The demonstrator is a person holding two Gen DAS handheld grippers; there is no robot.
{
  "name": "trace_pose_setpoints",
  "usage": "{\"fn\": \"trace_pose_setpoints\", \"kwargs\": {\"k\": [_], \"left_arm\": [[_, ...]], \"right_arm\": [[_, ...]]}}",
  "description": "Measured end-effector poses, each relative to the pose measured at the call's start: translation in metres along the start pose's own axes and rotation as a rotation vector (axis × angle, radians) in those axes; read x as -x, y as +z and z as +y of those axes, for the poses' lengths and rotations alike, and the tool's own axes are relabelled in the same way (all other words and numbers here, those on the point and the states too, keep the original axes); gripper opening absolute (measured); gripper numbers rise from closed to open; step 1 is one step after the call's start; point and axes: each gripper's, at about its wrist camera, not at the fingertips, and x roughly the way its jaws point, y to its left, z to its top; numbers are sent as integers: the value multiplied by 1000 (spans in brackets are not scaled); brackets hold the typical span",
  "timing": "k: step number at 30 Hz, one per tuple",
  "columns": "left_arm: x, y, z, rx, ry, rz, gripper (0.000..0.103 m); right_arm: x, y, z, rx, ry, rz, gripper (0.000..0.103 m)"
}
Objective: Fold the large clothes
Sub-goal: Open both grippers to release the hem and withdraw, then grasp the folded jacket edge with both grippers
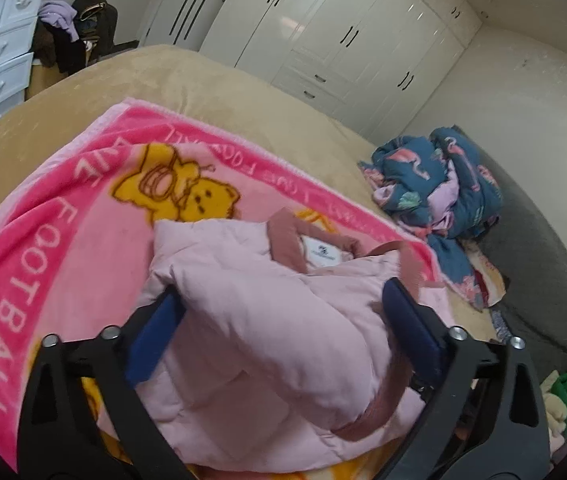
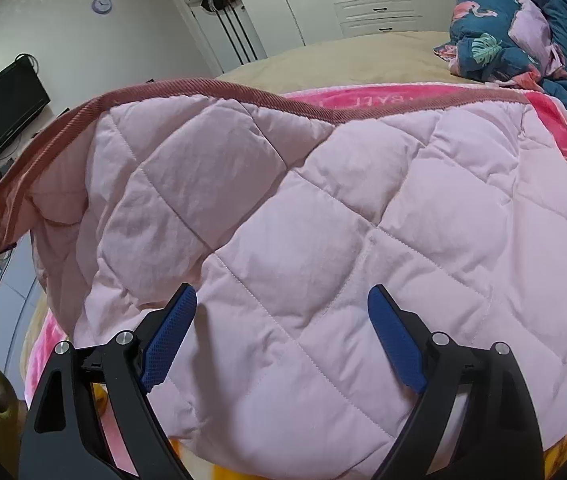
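Lying on pink blanket (image 1: 55,216) atop bed (image 1: 203,84): pale quilted jacket (image 1: 267,312), collar end aimed at wardrobe (image 1: 335,28). Left gripper (image 1: 283,328) jaws spread, straddling bunched fabric. Right gripper (image 2: 283,336) jaws spread above quilting, gripping nothing.

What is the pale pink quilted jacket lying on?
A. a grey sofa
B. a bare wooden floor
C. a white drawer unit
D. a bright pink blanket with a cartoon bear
D: the jacket rests on the pink blanket, whose yellow bear and FOOTBALL lettering show beside it in the left wrist view; the same blanket's pink border shows past the jacket's edge in the right wrist view.
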Motion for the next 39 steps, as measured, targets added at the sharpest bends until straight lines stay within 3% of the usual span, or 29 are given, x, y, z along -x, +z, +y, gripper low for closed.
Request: {"fn": "trace_pose_setpoints", "kwargs": {"k": [3, 8, 12, 18, 22, 26, 28, 30, 34, 36, 39], "left_arm": [[6, 2, -2, 3, -11, -9, 94], [8, 2, 2, 31, -42, 2, 94], [10, 5, 25, 202, -213, 64, 94], [36, 9, 50, 275, -199, 40, 94], [50, 9, 67, 277, -135, -7, 94], [37, -1, 73, 155, 81, 4, 94], [19, -10, 74, 79, 152, 42, 94], [2, -20, 75, 14, 182, 79, 94], [-32, -45, 69, -105, 173, 158, 94], [-48, -56, 65, -171, 216, 193, 94], [-58, -66, 66, -211, 251, 189, 94]], "right_arm": [[15, 0, 1, -4, 11, -41, 86], [48, -1, -24, -33, -57, -136, 88], [65, -2, -55, -96, -93, -162, 89], [91, -9, -86, -157, -139, -197, 91], [105, -12, -102, -178, -194, -224, 94], [107, -11, -112, -179, -265, -237, 97], [102, -7, -115, -152, -311, -221, 97], [95, -4, -117, -125, -343, -207, 97], [71, 2, -122, -50, -391, -147, 97], [59, 4, -124, -26, -384, -116, 97], [40, 2, -128, 23, -391, -78, 97]]}}
